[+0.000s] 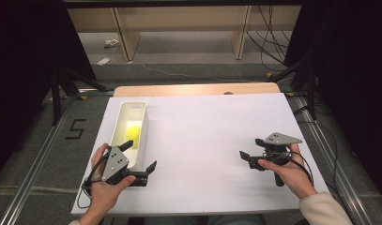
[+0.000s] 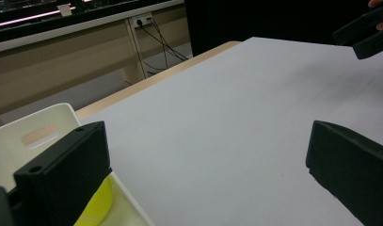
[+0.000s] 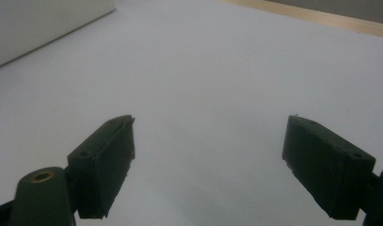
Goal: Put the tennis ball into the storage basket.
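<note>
Left tool [image 1: 141, 157] half-hiding yellow ball [image 1: 133, 133].

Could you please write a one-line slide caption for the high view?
Two hand-held grippers, left gripper and right gripper, both open, over a white table; yellow ball lies in a white bin.

A wooden table [image 1: 198, 89] carries a white sheet [image 1: 212, 140], with a white bin [image 1: 125, 115] at its left.

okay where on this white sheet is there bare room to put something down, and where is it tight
The widest bare patch is the middle of the white sheet, between the white bin and the right tool. The far strip up to the wooden table edge is also free. It is tight at near left, where the left tool sits against the bin holding a yellow ball.
</note>
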Demonstrator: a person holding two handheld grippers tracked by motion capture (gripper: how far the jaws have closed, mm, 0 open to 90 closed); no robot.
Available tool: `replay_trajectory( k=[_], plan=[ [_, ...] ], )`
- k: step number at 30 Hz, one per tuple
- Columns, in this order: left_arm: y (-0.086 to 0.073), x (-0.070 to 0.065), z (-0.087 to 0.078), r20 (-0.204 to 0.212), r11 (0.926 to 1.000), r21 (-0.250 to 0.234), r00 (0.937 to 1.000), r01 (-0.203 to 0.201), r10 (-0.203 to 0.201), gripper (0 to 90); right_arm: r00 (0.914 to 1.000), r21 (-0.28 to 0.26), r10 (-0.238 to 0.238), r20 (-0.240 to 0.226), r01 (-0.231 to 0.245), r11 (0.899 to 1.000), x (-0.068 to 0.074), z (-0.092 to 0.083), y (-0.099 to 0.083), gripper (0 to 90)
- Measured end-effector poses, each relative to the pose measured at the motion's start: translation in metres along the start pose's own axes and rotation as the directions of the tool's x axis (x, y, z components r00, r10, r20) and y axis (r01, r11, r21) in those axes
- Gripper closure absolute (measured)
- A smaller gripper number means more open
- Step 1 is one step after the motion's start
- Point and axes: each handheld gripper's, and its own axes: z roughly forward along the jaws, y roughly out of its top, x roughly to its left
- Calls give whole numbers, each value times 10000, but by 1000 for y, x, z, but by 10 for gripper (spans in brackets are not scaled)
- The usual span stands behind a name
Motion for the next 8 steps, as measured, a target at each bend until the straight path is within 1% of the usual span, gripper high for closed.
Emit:
replay_trajectory(
  k=[2, 8],
  plan=[
    [0, 0, 0, 14, 10000, 10, 10000, -14, 14, 0, 10000, -47, 71, -4, -71, 10000, 0, -1, 0, 181],
    [0, 0, 1, 26, 10000, 1, 10000, 14, -14, 0, 9999, -133, 91, -51, -91, 9999, -1, -2, 0, 178]
  ],
)
